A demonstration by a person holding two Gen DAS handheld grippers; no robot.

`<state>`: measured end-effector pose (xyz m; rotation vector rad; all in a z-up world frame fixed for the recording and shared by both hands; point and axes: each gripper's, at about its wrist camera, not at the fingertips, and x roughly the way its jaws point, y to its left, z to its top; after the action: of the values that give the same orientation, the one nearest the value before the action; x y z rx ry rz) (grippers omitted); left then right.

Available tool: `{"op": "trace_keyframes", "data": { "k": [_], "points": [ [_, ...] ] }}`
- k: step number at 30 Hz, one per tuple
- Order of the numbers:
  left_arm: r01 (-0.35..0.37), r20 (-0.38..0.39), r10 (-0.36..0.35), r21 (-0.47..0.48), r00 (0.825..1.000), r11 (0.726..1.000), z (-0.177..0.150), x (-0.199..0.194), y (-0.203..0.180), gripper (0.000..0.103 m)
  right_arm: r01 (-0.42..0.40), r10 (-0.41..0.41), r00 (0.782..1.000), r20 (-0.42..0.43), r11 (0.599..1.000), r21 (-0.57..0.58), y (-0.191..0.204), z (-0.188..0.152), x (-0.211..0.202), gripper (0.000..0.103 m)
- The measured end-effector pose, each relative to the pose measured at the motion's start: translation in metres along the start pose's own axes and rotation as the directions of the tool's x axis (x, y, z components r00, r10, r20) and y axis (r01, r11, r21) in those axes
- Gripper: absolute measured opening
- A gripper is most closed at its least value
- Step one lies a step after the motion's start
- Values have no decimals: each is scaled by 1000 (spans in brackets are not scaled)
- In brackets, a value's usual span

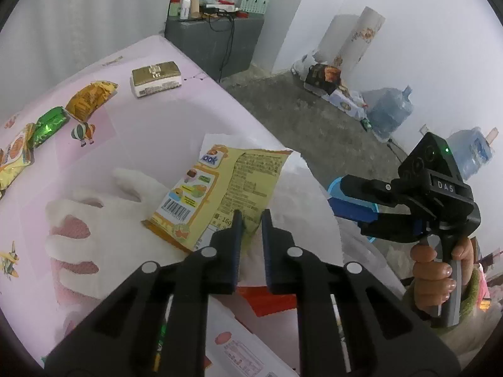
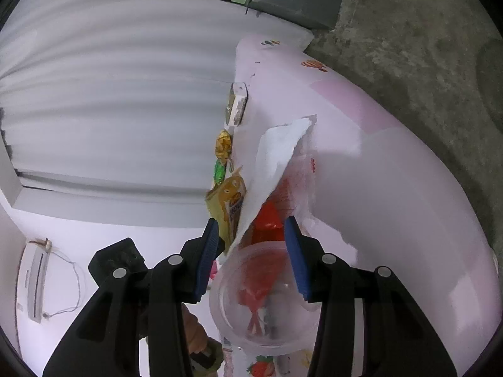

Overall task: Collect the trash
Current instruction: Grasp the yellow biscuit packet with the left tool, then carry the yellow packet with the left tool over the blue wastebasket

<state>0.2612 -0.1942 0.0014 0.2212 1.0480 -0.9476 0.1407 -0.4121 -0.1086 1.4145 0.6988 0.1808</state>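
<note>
On the pink table wrappers and a gold box lay at the far left, well apart from your work. Your left gripper had its jaws nearly together, clamped on the yellow packet, which lay over a white bag. Your right gripper stood half open astride the bag's lifted edge and a clear cup; I could not tell whether its pads pressed either.

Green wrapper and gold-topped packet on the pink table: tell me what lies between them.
A crumpled orange snack bag lies between the green wrapper and the gold-topped packet; both wrist views show it.
</note>
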Motion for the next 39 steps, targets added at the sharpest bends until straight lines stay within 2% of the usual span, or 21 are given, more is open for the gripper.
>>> {"op": "trace_keyframes", "data": {
  "k": [11, 14, 16, 18, 21, 27, 32, 35, 38, 39],
  "points": [
    [7, 113, -2, -40, 994, 999, -7, -48, 1, 7, 12, -12, 1000, -18, 1000, 12, 3, 4, 6, 44],
    [6, 145, 0, -44, 989, 999, -9, -64, 0, 7, 24, -24, 1000, -13, 1000, -1, 7, 5, 11, 27],
    [3, 166, 5, -43, 986, 999, -10, -74, 0, 7, 22, -22, 1000, -12, 1000, -9, 12, 4, 13, 9],
    [3, 187, 6, -47, 982, 999, -12, -84, 0, 7, 18, -18, 1000, -10, 999, -28, 18, 2, 12, 6],
    [6, 213, 5, -51, 977, 999, -13, -95, 0, 7, -7, 7, 1000, 4, 997, -72, 34, 0, 11, 4],
    [22, 259, -6, -60, 966, 998, -17, -117, -4, 7, -128, 133, 991, 20, 979, -157, 74, -7, -2, 3],
    [35, 292, -27, -21, 956, 999, -18, -133, -22, 7, -202, 219, 974, 60, 957, -207, 94, -17, -37, 3],
    [35, 304, -34, 2, 952, 999, -20, -139, -35, 7, -169, 197, 975, 104, 958, -231, 96, -22, -59, 3],
    [33, 313, -34, 9, 949, 999, -23, -141, -43, 7, -106, 127, 986, 109, 977, -184, 84, -20, -64, 6],
    [34, 313, -35, 7, 949, 999, -24, -141, -44, 7, -77, 96, 990, 105, 983, -169, 78, -19, -63, 12]
  ]
}}
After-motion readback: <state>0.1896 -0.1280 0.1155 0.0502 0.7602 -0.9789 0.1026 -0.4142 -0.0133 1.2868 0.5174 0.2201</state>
